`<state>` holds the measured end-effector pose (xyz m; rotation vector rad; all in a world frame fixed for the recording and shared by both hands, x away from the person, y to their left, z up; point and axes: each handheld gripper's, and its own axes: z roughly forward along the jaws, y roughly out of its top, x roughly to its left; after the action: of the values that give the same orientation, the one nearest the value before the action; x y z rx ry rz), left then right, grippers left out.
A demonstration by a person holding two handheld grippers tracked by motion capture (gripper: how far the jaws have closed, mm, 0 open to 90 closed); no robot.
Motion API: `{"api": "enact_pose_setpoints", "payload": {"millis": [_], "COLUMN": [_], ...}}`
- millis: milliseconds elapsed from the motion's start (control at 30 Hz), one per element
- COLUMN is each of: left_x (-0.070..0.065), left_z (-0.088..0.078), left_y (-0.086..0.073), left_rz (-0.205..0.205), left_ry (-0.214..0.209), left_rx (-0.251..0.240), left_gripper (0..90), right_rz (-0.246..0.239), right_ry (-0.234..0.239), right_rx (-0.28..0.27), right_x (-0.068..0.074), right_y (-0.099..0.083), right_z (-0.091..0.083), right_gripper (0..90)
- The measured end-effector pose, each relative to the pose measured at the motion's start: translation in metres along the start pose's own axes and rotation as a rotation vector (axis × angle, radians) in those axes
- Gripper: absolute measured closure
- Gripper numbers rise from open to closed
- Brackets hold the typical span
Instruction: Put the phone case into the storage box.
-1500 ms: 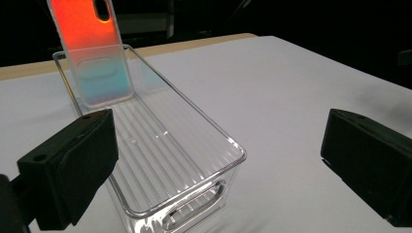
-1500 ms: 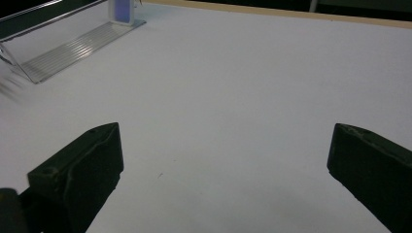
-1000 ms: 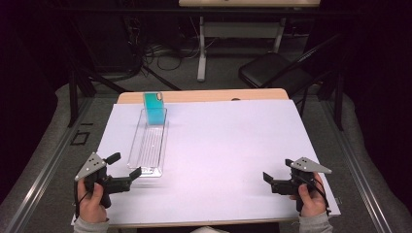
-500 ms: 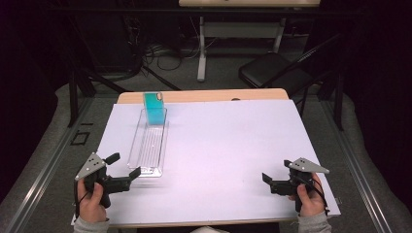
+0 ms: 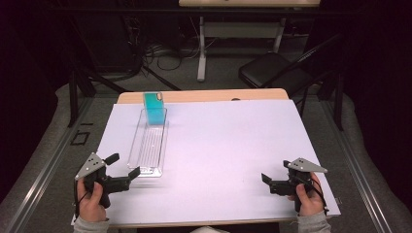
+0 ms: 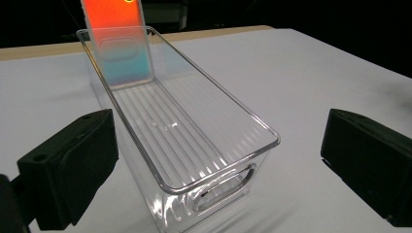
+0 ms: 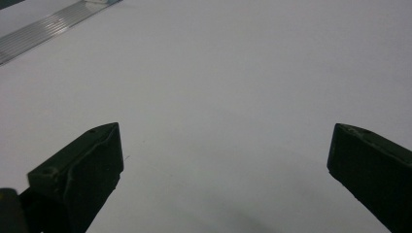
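Since the earlier frames the right gripper (image 5: 272, 182) has eased slightly leftward near the table's front-right corner; the left gripper (image 5: 124, 167) stays put. Both stand wide open, holding nothing. The clear ribbed plastic bin (image 6: 194, 145), with a flat teal-and-orange card (image 6: 119, 43) leaning at its far end, lies near the white table's (image 5: 233, 145) left edge; the left jaws should straddle its near wall squarely before closing.

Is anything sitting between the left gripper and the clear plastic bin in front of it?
Nothing visible. The left gripper, jaws wide open, faces the near end of the long clear ribbed plastic bin, with bare white table cover around it. A teal-and-orange flat card leans at the bin's far end.
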<state>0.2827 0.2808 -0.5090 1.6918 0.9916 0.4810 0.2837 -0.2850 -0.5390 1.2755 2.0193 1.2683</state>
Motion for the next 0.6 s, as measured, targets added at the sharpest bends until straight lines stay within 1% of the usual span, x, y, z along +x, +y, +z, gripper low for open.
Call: {"api": "enact_pose_setpoints", "payload": {"millis": [233, 600], "left_x": [-0.0001, 0.0015], "left_z": [-0.0002, -0.0007], "left_y": [0.0, -0.0007], "left_rz": [0.003, -0.003], "left_ry": [0.002, 0.012], "left_rx": [0.004, 0.001], "left_gripper": [0.4, 0.4], "right_rz": [-0.002, -0.008], "right_ry": [0.004, 0.003], "right_rx": [-0.002, 0.0], "right_x": [0.0009, 0.0012], "right_y": [-0.0004, -0.0006], "right_z": [0.0006, 0.0007], "right_gripper": [0.0, 0.0]}}
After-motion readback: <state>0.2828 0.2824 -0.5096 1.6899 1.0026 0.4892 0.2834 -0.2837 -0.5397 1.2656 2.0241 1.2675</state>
